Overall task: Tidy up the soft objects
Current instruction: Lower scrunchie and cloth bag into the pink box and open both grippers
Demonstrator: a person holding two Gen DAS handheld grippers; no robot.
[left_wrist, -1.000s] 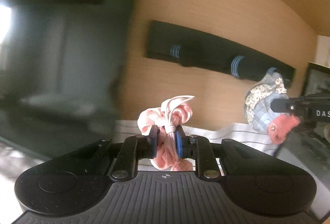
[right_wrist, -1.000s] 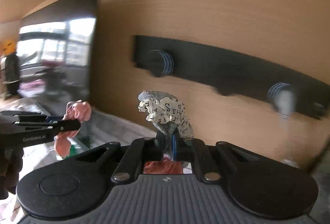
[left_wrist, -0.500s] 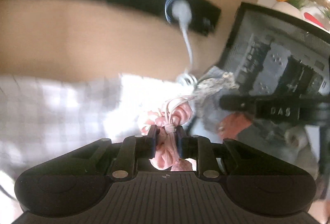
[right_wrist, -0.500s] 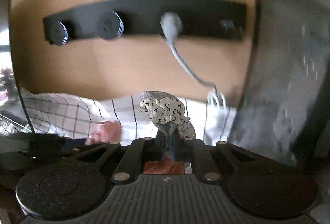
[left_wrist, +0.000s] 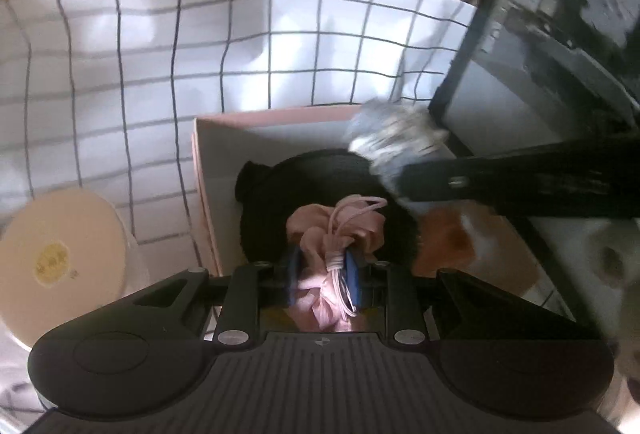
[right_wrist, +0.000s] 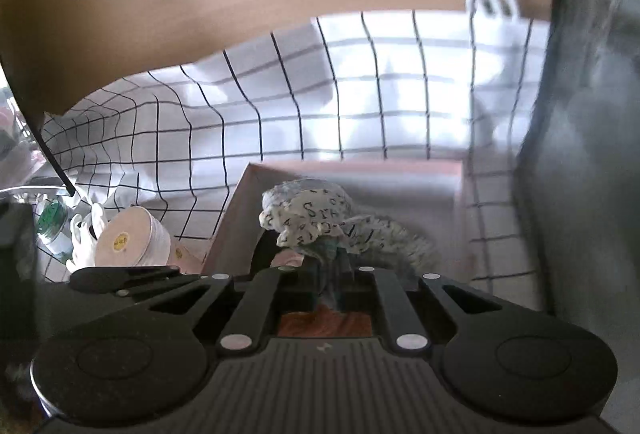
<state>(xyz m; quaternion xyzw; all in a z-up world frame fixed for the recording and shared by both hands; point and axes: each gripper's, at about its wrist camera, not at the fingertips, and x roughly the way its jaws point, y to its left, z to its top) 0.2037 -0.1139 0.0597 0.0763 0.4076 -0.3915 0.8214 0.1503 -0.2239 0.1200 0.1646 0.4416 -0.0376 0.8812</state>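
Both tools have swung down from the wooden wall to a pink cardboard box [left_wrist: 256, 116]. Left tool [left_wrist: 322, 268] grips a pink satin scrunchie [left_wrist: 334, 230] with a thin cord bow, held above a black fuzzy item [left_wrist: 320, 178] inside the box. Right tool [right_wrist: 330, 288] pinches a crinkled letter-print scrunchie [right_wrist: 310, 218] over the box [right_wrist: 352, 167]. Only the right view shows a white tape roll [right_wrist: 132, 240] beside the box. Beyond lies white grid-check cloth [left_wrist: 160, 46].
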